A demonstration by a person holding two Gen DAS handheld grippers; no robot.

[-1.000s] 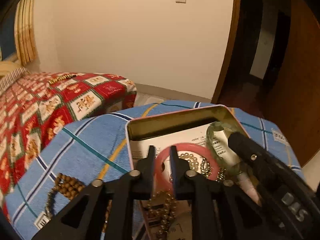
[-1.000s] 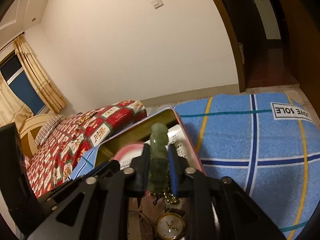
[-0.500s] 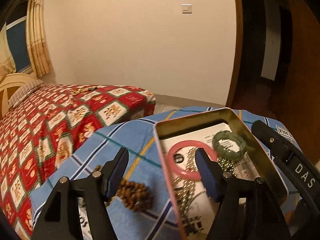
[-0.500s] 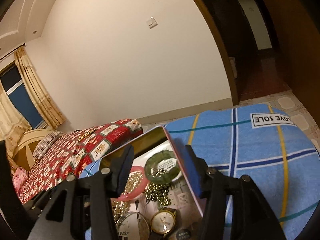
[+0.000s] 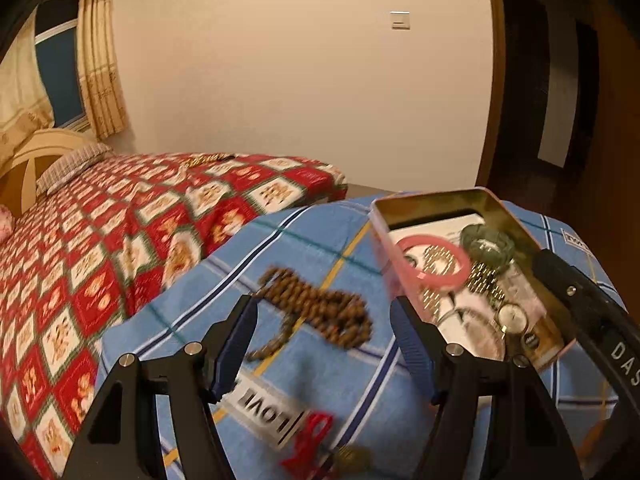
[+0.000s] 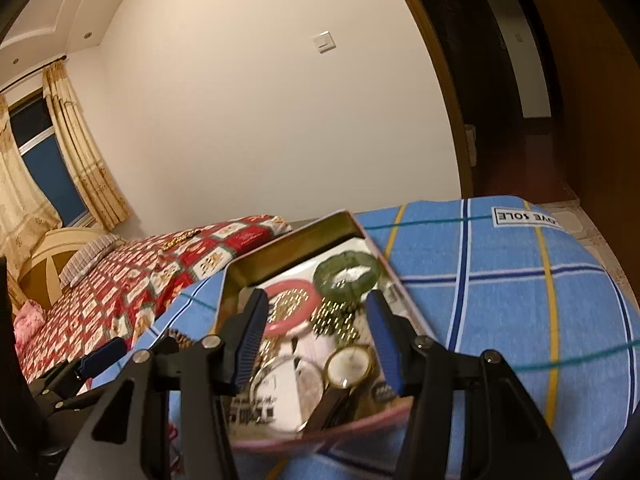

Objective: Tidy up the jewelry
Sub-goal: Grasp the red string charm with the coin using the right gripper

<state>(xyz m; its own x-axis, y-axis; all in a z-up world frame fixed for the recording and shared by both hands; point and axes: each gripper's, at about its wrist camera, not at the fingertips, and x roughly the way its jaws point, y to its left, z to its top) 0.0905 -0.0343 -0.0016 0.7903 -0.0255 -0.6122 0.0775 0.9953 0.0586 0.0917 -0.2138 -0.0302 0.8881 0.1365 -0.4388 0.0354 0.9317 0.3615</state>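
Note:
An open pink tin (image 5: 516,220) (image 6: 288,246) on the blue checked cloth holds a pink bangle (image 5: 434,262) (image 6: 294,308), a green bead bracelet (image 5: 486,242) (image 6: 346,274), gold chains (image 6: 334,322) and a gold watch (image 5: 512,316) (image 6: 348,366). A brown wooden bead string (image 5: 316,304) lies on the cloth left of the tin. My left gripper (image 5: 324,320) is open and empty, just above the bead string. My right gripper (image 6: 316,328) is open and empty above the tin. A red ribbon piece (image 5: 312,440) lies near the front.
The blue cloth (image 6: 500,292) covers a rounded surface next to a bed with a red patterned cover (image 5: 120,232). A gold chain (image 6: 180,238) lies far off on the bed. A dark doorway (image 5: 560,92) is at the right.
Both grippers opened, leaving the pink bangle and the green bracelet in the tin, then drew back. My left gripper has swung left over the wooden bead string.

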